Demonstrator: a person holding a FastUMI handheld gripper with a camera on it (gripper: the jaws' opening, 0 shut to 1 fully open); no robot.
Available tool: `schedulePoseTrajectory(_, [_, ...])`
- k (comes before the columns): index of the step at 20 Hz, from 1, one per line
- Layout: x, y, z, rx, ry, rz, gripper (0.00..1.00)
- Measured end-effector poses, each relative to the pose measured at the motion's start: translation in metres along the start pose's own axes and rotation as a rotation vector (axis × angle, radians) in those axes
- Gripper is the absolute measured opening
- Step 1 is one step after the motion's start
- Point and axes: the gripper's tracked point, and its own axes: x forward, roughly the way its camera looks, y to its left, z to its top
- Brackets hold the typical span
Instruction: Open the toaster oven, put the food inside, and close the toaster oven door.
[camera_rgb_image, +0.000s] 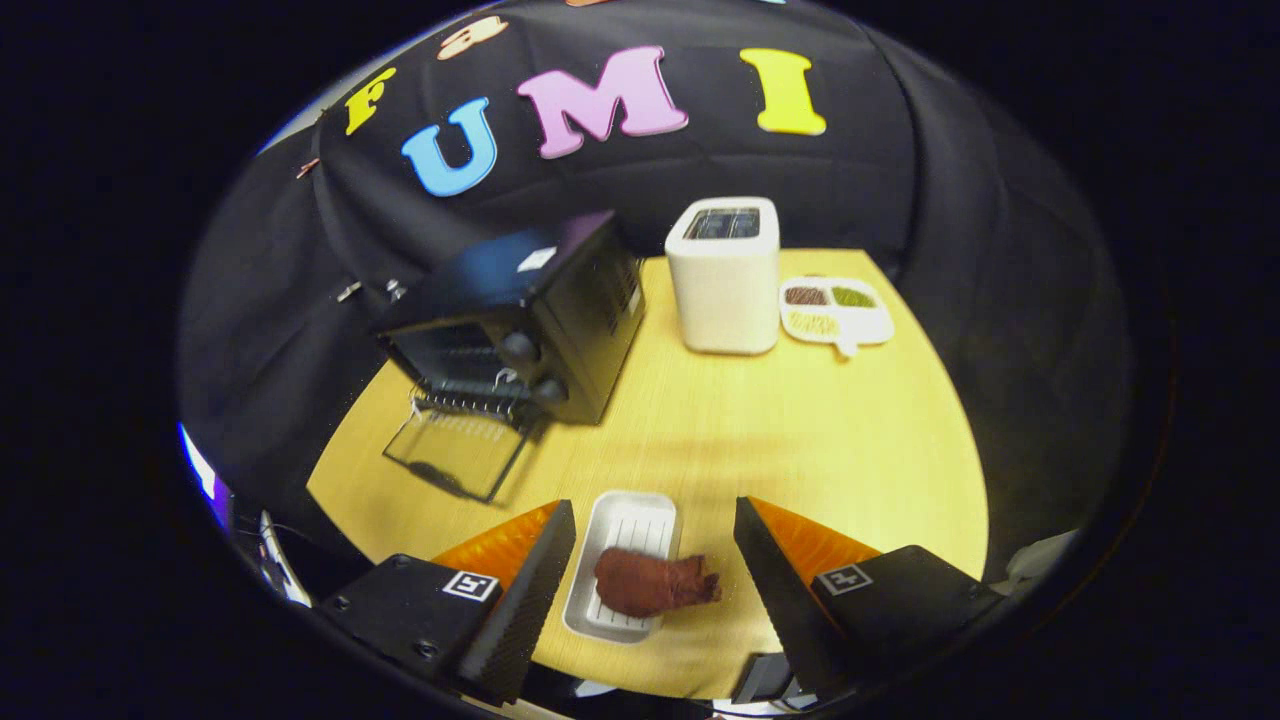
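Note:
A black toaster oven (520, 320) stands on the wooden table (800, 440), beyond my left finger. Its glass door (457, 455) hangs folded down flat in front, and the wire rack shows inside. A white ribbed tray (625, 545) lies between my two fingers. On its near end sits a dark brown piece of food (650, 583), sticking out over the tray's right rim. My gripper (655, 570) is open, with the fingers standing wide on either side of the tray and touching nothing.
A white pop-up toaster (723, 275) stands at the back of the table, right of the oven. Beside it lies a white divided dish (835, 310) with brown, green and yellow fillings. The table's front edge runs just below the tray.

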Motion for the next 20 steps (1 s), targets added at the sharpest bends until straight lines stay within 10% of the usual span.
schedulePoseTrajectory(7, [0.017, -0.016, -0.045, 0.107, 0.13, 0.068, 0.96])
schedulePoseTrajectory(16, [0.025, -0.018, -0.048, 0.3, 0.165, 0.132, 0.34])
schedulePoseTrajectory(20, [0.023, -0.014, -0.043, 0.402, 0.184, 0.177, 0.24])
